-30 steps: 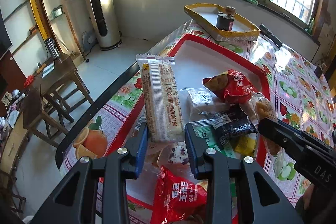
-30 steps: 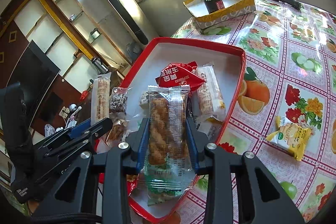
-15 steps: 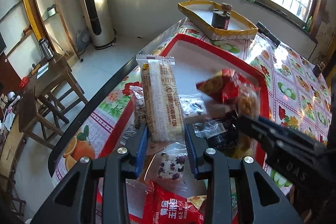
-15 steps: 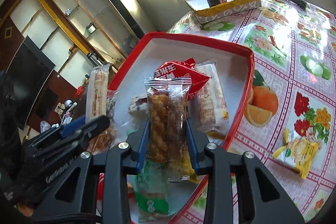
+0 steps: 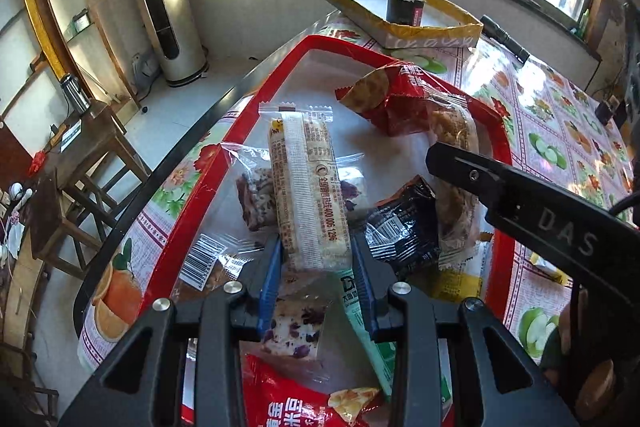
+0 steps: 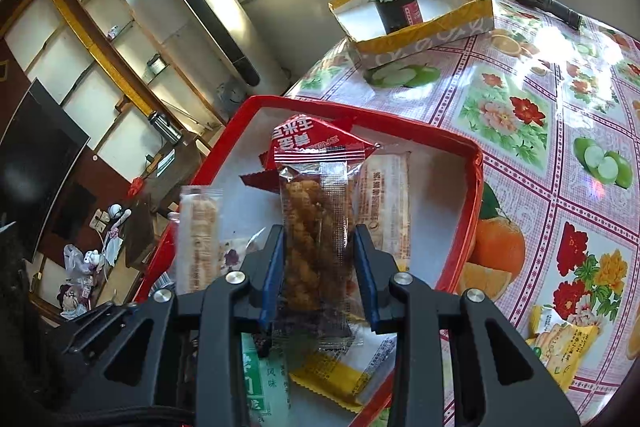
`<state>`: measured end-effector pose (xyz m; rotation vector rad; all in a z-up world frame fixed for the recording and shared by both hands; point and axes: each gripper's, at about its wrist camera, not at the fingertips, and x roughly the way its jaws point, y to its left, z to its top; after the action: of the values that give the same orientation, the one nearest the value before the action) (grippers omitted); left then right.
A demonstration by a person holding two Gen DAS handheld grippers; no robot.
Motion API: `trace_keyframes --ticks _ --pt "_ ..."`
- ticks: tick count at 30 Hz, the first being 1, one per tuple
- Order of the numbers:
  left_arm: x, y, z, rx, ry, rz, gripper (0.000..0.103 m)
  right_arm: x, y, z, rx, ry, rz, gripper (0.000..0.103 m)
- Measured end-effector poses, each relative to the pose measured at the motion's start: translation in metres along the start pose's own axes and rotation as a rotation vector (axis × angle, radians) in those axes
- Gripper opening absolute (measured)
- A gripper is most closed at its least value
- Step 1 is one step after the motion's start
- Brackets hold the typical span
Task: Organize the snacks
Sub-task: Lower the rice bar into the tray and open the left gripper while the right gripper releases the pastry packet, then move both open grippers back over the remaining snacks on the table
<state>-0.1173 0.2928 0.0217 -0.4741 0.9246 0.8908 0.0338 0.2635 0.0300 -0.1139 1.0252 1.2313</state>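
A table under a fruit-and-flower oilcloth (image 6: 520,115) stands below a row of sunlit windows. On it sits a red-rimmed tray (image 5: 256,115) holding a heap of wrapped snacks: a red corn-chip bag (image 5: 396,103), a black packet (image 5: 404,227), a clear pack of dark-speckled rice cake (image 5: 256,199) and a green-printed sachet (image 6: 264,383). Behind the tray, a yellow-edged cardboard box (image 6: 424,31) contains a dark canister with a red label (image 6: 396,9); a black flashlight (image 6: 548,5) lies near it.

The left gripper (image 5: 316,267) pinches the lower end of a long cereal bar (image 5: 308,187) printed "400 006 1296", raised above the tray. The right gripper (image 6: 318,267), marked "DAS" as seen from the left wrist, clamps a clear-wrapped fried dough twist (image 6: 316,227) over the tray. A yellow cracker packet (image 6: 560,343) lies apart on the oilcloth.
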Motion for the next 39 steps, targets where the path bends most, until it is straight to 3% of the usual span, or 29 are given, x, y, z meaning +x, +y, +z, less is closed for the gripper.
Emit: trace_keyframes --ticks 17,24,27,30,39 --pt "0.003 -0.004 -0.001 0.006 0.0 0.02 0.034 0.005 0.014 -0.006 -0.043 0.028 0.019 0.036" --pt "-0.005 0.0 0.0 -0.009 -0.01 0.016 0.043 0.003 0.011 -0.006 -0.02 0.021 0.037 0.042" --pt "-0.01 0.002 0.0 -0.017 -0.022 0.015 0.056 -0.004 0.009 -0.006 -0.006 0.008 0.053 0.05" --pt "-0.018 0.003 0.0 -0.025 -0.036 0.012 0.058 -0.014 0.007 -0.006 0.005 -0.015 0.059 0.056" --pt "-0.031 -0.003 -0.002 -0.031 -0.05 -0.005 0.06 -0.056 -0.025 -0.021 0.086 -0.078 0.07 0.059"
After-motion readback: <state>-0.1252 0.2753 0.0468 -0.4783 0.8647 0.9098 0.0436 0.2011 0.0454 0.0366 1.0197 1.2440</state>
